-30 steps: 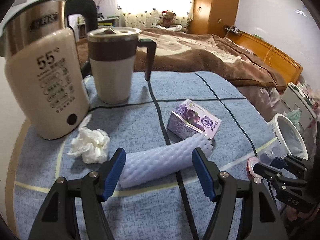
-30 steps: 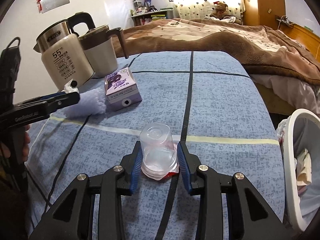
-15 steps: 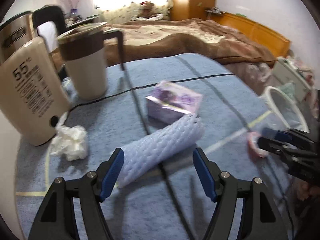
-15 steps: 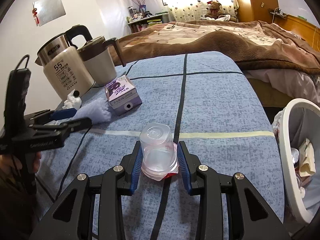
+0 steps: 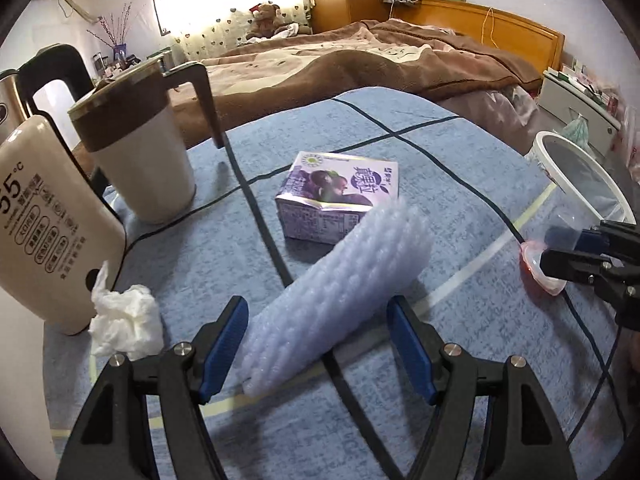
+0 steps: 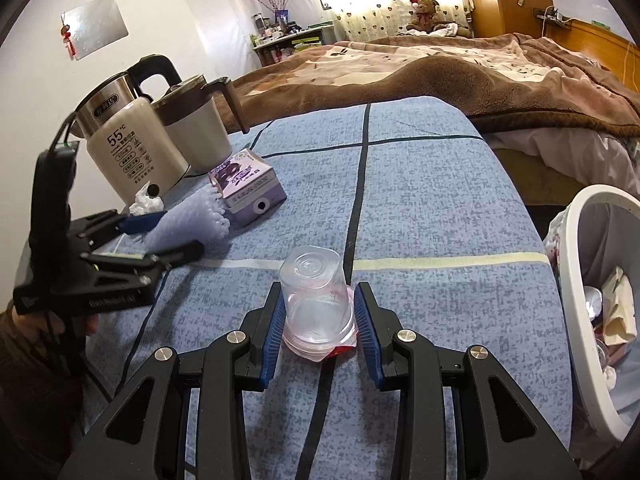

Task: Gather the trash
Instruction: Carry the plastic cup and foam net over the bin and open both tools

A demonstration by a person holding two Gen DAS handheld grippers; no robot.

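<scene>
— How do the two hands sit?

— Both tilt down toward the blue checked tablecloth (image 6: 440,184). The left gripper (image 5: 318,344) comes in low from the table's near edge, its body rolled somewhat, so the foam sleeve (image 5: 340,292) runs slantwise across its view. The right gripper (image 6: 319,322) sits lower on the table's middle, near the pale stripe in the cloth.

— Where is the foam sleeve relative to the left jaws?

— Its near end lies between the two blue pads (image 5: 224,344), closer to the left one. A clear gap shows on the right side; the jaws are spread and nothing presses on it. Its far end reaches up toward the purple milk carton (image 5: 340,200), which lies flat just behind it.

— And the right one?

— Clenched on an upturned clear plastic cup (image 6: 314,296); both pads bear on its sides near the rim, where a bit of red lid shows. The cup stands on the cloth.

— What else lies about?

— A crumpled tissue (image 5: 124,322) sits just left of the left gripper, against the foot of the cream kettle (image 5: 44,224). A lidded mug (image 5: 140,152) stands beside the kettle. The white waste bin (image 6: 600,280), holding some scraps, stands off the table's right edge.
</scene>
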